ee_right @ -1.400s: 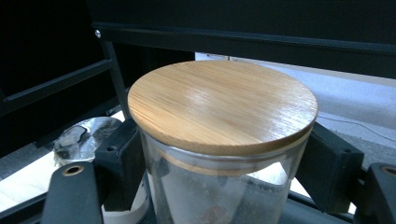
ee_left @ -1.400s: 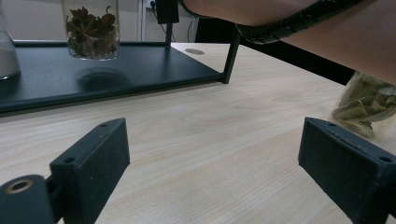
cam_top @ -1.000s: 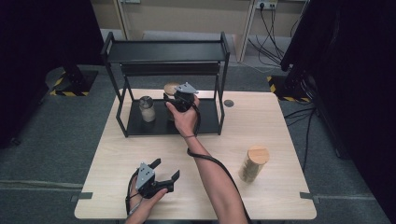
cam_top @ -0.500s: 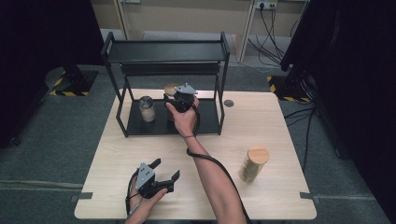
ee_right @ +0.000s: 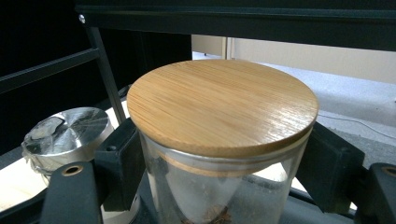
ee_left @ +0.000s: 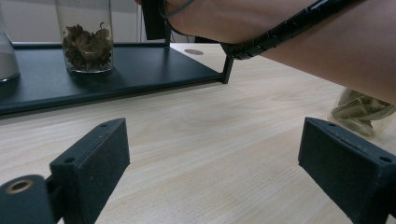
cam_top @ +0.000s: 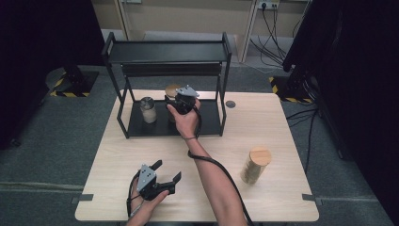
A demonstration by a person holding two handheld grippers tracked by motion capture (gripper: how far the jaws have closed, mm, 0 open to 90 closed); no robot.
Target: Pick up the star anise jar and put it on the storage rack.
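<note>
A glass jar with a round wooden lid (ee_right: 222, 105) stands on the lower shelf of the black rack (cam_top: 169, 52). My right gripper (ee_right: 224, 172) is shut on it, one black pad (ee_right: 122, 163) pressed to each side of the glass just under the lid. Seen from the high view, the right gripper (cam_top: 174, 107) reaches under the rack's top shelf and the lid (cam_top: 171, 90) peeks out beside it. My left gripper (cam_top: 168, 170) rests near the table's front edge, open, with bare wood between its pads (ee_left: 95, 161). In the left gripper view the same jar (ee_left: 88, 39) holds dried brown flowers.
A jar with a silver lid (cam_top: 148, 109) stands on the shelf just left of the held one. A tall wooden-lidded jar (cam_top: 256, 165) of green leaves stands at the table's right front. A small dark round disc (cam_top: 230, 104) lies beside the rack. The right forearm (ee_left: 299, 42) crosses above the left gripper.
</note>
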